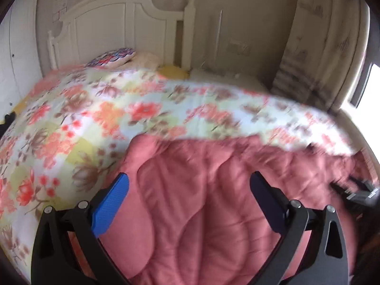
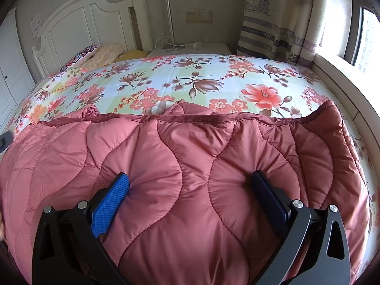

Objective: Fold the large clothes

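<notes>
Across the lower frame the coat (image 2: 180,178) looks roughly spread on the bed (image 2: 190,80), folding barely started, both my grippers (image 1: 188,190) (image 2: 190,190) wide open, holding nothing.

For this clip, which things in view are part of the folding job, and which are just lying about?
Part of the job:
pink quilted coat
left gripper, open
right gripper, open
bed, the work surface

Lying about:
pillows
bedside table
curtain
wall socket
</notes>
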A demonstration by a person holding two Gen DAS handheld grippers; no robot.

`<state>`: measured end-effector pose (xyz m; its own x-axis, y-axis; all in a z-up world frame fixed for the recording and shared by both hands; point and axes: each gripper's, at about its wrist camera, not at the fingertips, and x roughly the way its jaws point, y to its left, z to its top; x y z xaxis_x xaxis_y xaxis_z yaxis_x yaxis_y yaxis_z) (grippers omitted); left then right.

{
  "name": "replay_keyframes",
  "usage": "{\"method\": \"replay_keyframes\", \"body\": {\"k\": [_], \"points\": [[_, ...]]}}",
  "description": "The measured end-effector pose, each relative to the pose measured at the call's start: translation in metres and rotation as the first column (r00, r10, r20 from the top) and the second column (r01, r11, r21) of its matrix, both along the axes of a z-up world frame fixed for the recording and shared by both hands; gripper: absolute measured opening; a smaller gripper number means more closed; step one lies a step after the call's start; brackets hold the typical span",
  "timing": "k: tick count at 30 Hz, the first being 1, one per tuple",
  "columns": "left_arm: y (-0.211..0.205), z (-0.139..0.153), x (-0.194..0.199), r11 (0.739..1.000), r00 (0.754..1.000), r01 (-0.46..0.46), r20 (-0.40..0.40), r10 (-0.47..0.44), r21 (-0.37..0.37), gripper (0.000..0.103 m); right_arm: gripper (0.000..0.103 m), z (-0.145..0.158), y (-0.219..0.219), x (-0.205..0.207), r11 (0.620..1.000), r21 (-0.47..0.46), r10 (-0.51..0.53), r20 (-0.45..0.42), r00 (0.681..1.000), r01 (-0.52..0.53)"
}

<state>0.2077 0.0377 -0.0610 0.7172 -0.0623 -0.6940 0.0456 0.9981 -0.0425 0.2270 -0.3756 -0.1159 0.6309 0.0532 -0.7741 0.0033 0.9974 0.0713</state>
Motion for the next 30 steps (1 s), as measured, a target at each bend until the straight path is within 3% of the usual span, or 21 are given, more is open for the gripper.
{"method": "replay_keyframes", "body": {"k": [2,4,9,12,17,19,21,22,26,30], "points": [[0.007,-0.023,0.016,0.999,0.997,0.013,-0.078,-0.016,-0.037,0.101,0.098,0.0,0.0,0.0,1.0,-0.005,0.0,0.0,1.0,0.0],[0.014,-0.021,0.019,0.996,0.997,0.01,-0.074,-0.017,-0.086,0.101,0.098,0.0,0.001,0.0,1.0,-0.007,0.001,0.0,1.0,-0.001],[0.007,-0.023,0.018,1.0,0.997,0.016,-0.072,-0.017,-0.025,0.101,0.098,0.005,0.004,0.0,1.0,-0.029,-0.009,-0.01,1.0,0.009],[0.004,-0.022,0.014,0.999,0.997,0.015,-0.071,-0.017,-0.033,0.101,0.098,0.024,0.018,-0.021,0.996,-0.077,-0.03,0.06,0.998,0.035],[0.006,-0.023,0.014,1.0,0.997,0.013,-0.07,-0.014,-0.016,0.101,0.098,0.054,0.074,-0.064,0.979,-0.123,0.182,0.176,0.967,-0.162],[0.006,-0.023,0.015,1.0,0.997,0.013,-0.069,-0.014,-0.015,0.101,0.098,0.047,0.097,-0.069,0.959,-0.124,0.272,0.129,0.954,-0.256],[0.006,-0.023,0.015,1.0,0.998,0.009,-0.068,-0.01,-0.009,0.101,0.098,0.02,0.119,-0.067,0.932,-0.183,0.324,0.029,0.945,-0.314],[0.005,-0.023,0.015,1.0,0.998,0.01,-0.069,-0.01,-0.008,0.101,0.098,0.011,0.121,-0.067,0.93,-0.194,0.326,0.049,0.944,-0.311],[0.004,-0.024,0.016,1.0,0.997,0.011,-0.072,-0.011,0.003,0.101,0.098,0.016,0.097,-0.064,0.952,-0.091,0.296,0.033,0.955,-0.292],[0.004,-0.024,0.016,1.0,0.997,0.011,-0.071,-0.011,0.002,0.101,0.098,0.036,0.053,-0.073,0.974,-0.113,0.208,0.08,0.975,-0.198]]}}
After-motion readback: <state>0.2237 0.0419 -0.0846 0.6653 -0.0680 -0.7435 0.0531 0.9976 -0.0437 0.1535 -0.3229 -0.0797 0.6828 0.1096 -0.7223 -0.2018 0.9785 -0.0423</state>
